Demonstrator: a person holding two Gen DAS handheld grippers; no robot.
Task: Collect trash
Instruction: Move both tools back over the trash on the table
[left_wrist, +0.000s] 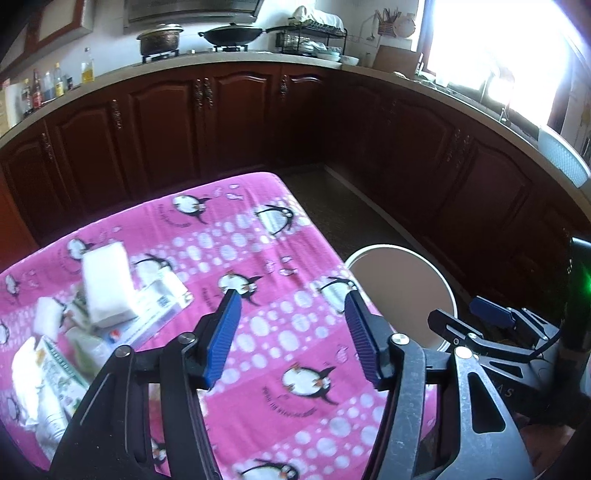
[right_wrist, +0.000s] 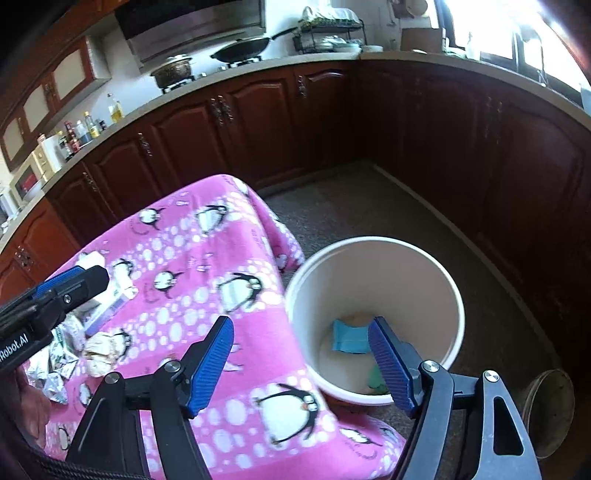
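One pink table (left_wrist: 258, 258), one bin (right_wrist: 373, 266); left gripper (left_wrist: 291, 332), right gripper (right_wrist: 301, 354) jaws apart, empty.

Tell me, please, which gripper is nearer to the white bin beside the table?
Right. The right gripper hangs empty over the white bin; the left gripper is over the pink cloth.

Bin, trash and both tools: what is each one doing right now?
Bin: upright on the floor beside the table, open top, a blue wrapper inside.
Trash pile: lying on the pink cloth, uncollected.
Left tool: open, empty.
Right tool: open, empty, above the bin's edge.
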